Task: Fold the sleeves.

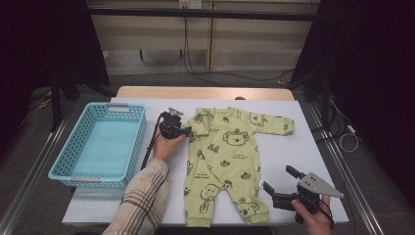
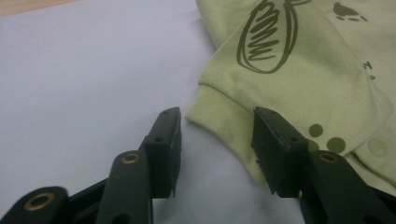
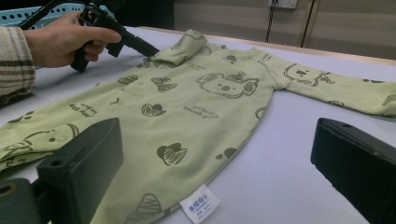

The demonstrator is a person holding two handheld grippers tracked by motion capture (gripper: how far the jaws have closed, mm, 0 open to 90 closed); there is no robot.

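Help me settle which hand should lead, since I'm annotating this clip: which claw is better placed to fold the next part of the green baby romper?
Left. The left claw already straddles the folded sleeve cuff of the romper, with the cuff between its jaws. The right claw waits open beside the leg, touching nothing.

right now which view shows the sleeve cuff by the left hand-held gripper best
The left gripper view: the sleeve cuff lies close up between its open jaws. The right gripper view shows it far off, folded over; the high view shows it tiny.
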